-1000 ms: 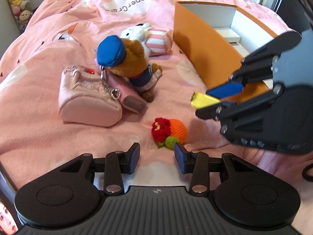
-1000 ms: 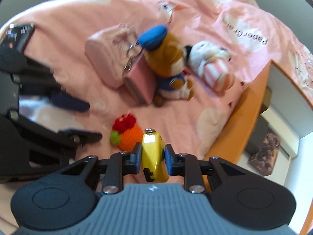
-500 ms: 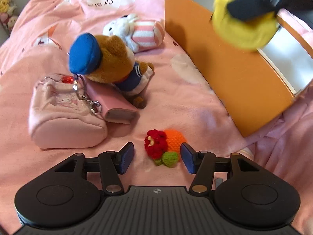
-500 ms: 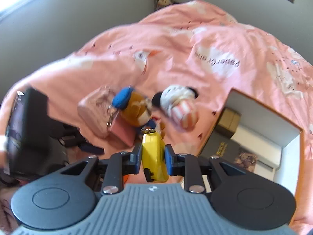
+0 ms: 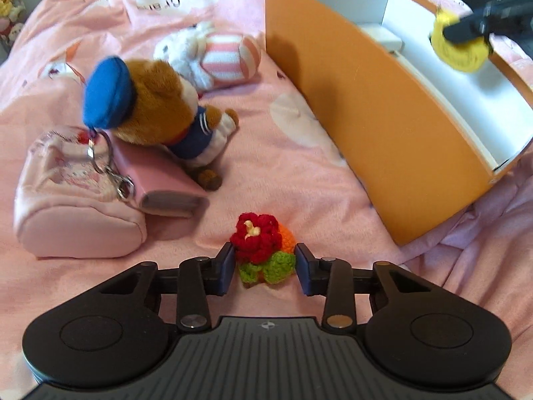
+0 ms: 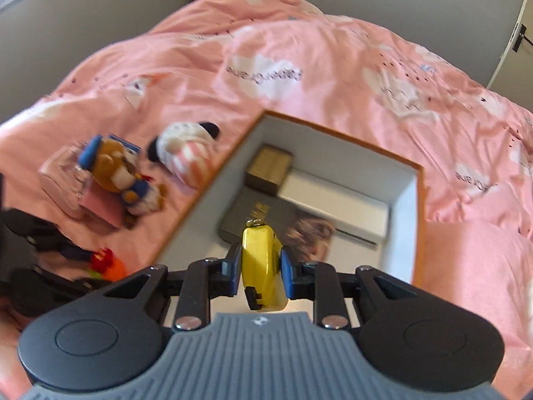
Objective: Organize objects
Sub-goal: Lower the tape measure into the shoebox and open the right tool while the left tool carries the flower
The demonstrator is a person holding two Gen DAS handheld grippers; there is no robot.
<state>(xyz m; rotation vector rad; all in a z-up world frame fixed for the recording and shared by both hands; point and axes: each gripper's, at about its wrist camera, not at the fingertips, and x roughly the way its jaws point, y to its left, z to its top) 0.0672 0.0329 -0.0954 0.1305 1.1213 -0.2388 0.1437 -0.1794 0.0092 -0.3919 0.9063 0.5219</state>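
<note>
Pink bedding lies under everything. Right gripper clamps a yellow toy above the open orange box, inside its rim. Left gripper has just been closing around the crochet flower; whether both pads touch it is unclear. Bare quilt separates it from the box wall.

Around me, plain grey walls enclose a bed under a rumpled pink duvet printed with white clouds, brightly daylit.
</note>
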